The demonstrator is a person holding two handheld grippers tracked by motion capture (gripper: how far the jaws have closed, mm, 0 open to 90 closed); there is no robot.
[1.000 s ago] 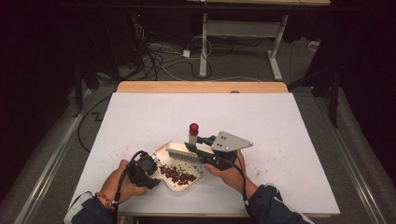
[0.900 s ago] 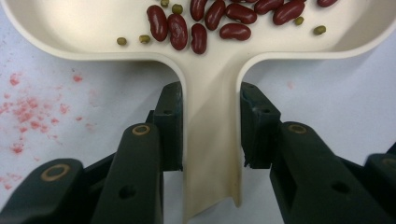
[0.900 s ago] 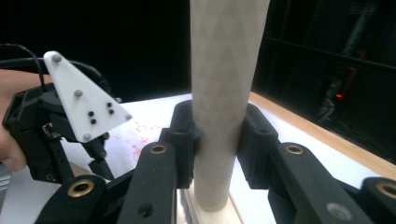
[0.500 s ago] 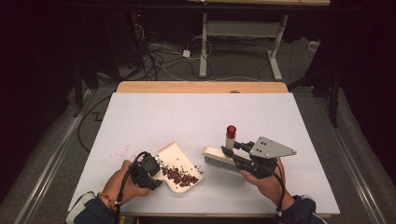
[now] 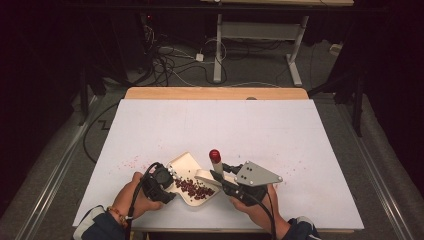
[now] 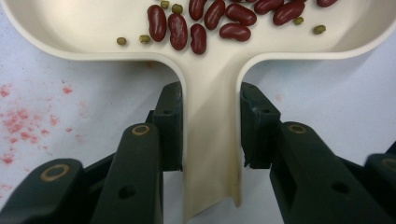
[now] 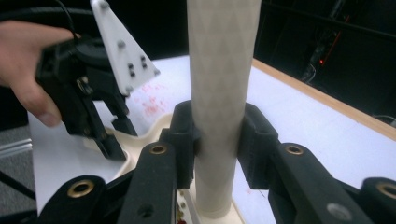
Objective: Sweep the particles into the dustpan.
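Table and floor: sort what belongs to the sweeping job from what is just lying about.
In the job:
dustpan, held by the left gripper
red beans and small green beans in it
brush, held by the right gripper

Lying about:
cables on the floor
desk frame behind the table

White table top (image 5: 280,125) with red specks, tangled floor cables (image 5: 165,62), desk frame (image 5: 260,35)

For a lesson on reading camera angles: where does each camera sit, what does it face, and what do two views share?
High view: above the person's side, facing the white table; both hands, both grippers.
Left gripper view: rides the left gripper, shut on the cream plastic dustpan of red beans.
Right gripper view: rides the right gripper, clamping the cream brush handle.
Shared: dustpan, both gripper views.
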